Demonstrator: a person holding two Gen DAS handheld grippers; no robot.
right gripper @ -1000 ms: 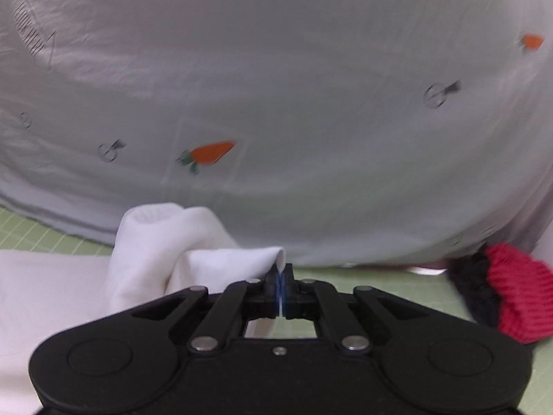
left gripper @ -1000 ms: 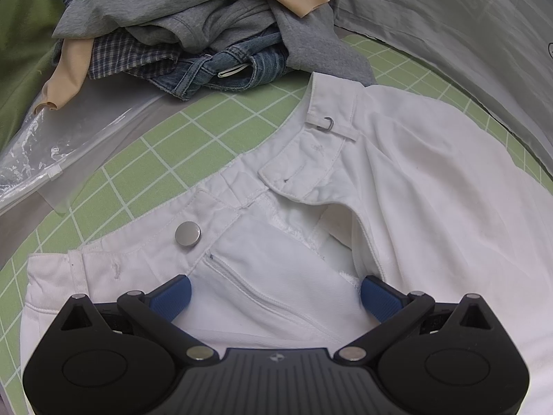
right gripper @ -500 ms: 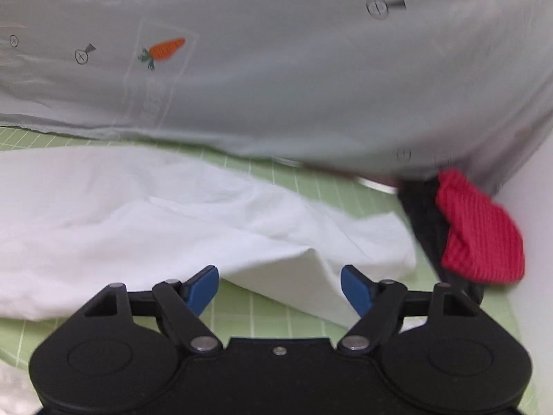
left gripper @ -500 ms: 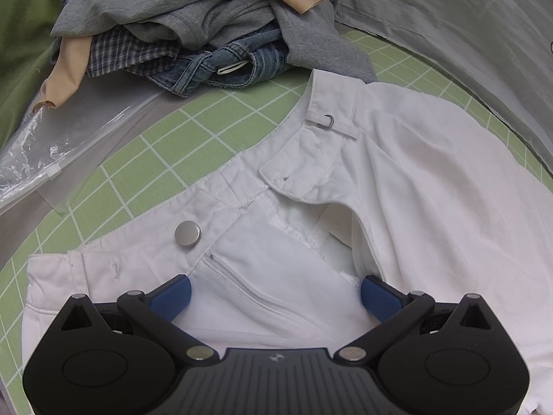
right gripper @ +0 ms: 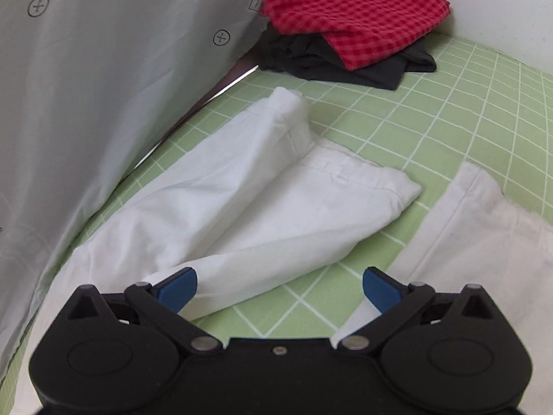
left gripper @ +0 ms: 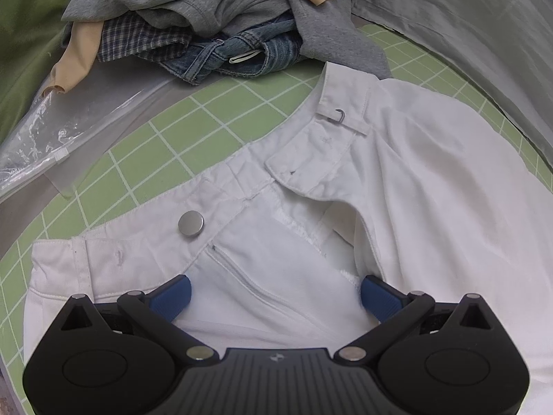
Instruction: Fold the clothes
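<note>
White trousers lie flat on the green grid mat, waistband toward the far left, fly open, metal button showing. My left gripper is open and empty, hovering just over the open fly. In the right wrist view the two white trouser legs lie on the mat, the far one rumpled with its hem doubled over, the near one at the right. My right gripper is open and empty, above the gap between the legs.
A heap of unfolded clothes, grey, plaid, denim and beige, sits beyond the waistband. A clear plastic bag lies left. A grey sheet hangs along the far side. Folded red checked and black garments are stacked in the corner.
My right gripper opened and let go of the white trouser leg, then drew back and turned toward the red stack. The left gripper stayed over the fly.
</note>
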